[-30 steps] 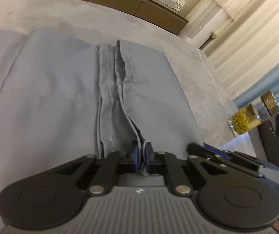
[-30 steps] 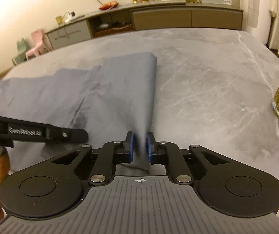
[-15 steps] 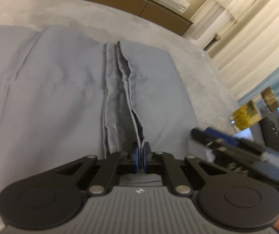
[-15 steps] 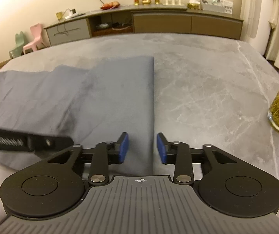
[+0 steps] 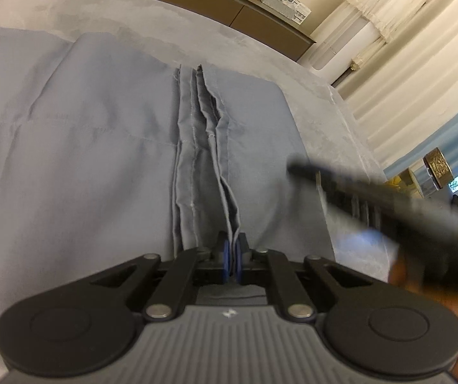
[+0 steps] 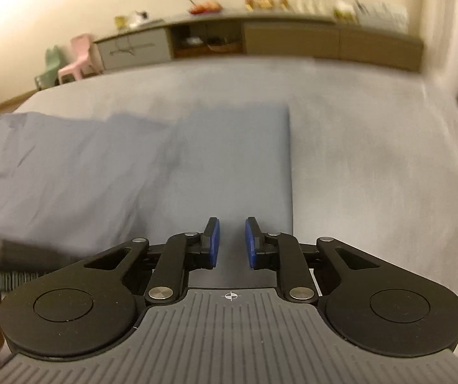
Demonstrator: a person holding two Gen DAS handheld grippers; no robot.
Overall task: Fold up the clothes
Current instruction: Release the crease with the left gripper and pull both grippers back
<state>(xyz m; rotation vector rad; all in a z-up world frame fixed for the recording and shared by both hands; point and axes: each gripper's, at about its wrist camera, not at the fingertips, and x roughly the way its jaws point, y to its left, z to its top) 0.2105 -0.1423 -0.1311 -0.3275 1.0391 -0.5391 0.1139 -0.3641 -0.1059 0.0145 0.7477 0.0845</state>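
Fingers of the left gripper point(image 5: 232, 252) pinch the bunched hem layers of the grey-blue cloth point(image 5: 100, 147) at lower centre, likely anchoring that edge for the next fold. Jaws of the right gripper point(image 6: 232, 243) stand apart with nothing clamped, having just been closing, above the folded panel spread mid-frame on the grey table point(image 6: 373, 147). No legible writing shows.
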